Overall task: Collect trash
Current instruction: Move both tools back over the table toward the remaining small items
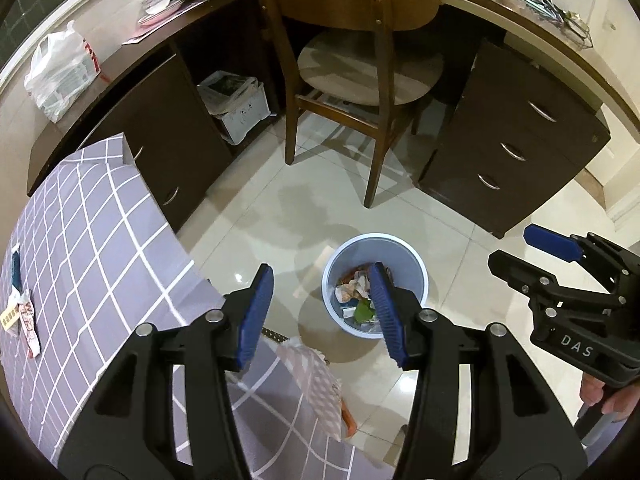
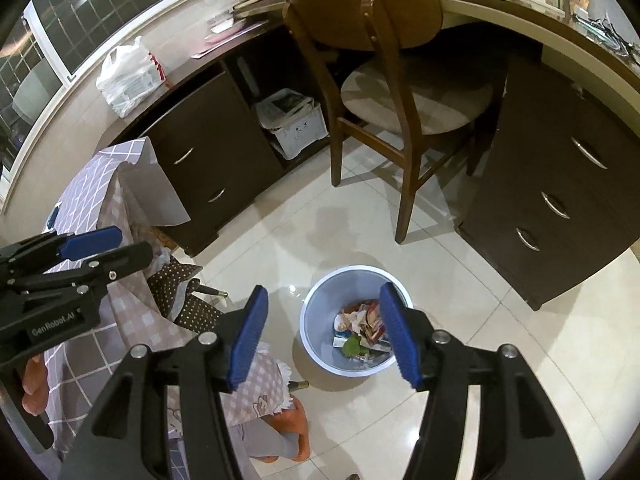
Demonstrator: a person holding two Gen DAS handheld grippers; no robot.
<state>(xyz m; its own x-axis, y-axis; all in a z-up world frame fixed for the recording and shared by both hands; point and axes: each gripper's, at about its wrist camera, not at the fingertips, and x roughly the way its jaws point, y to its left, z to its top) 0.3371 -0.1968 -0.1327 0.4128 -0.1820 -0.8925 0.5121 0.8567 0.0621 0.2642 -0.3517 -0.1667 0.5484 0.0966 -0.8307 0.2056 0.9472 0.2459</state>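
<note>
A pale blue trash bin [image 1: 416,280] stands on the tiled floor, holding crumpled paper and wrappers [image 1: 356,292]; it also shows in the right wrist view [image 2: 320,304]. My left gripper [image 1: 320,312] is open and empty, high above the floor just left of the bin. My right gripper [image 2: 320,332] is open and empty, above the bin. Each gripper shows in the other's view, the right [image 1: 560,256] and the left [image 2: 92,248]. Some wrappers [image 1: 22,316] lie on the checked tablecloth [image 1: 92,248] at far left.
A wooden chair [image 1: 352,60] stands behind the bin, tucked to a dark desk with drawers [image 1: 516,148]. A white crate [image 1: 236,104] sits under the desk. A white plastic bag [image 1: 60,72] lies on the counter. The cloth-covered table [image 2: 88,184] is left.
</note>
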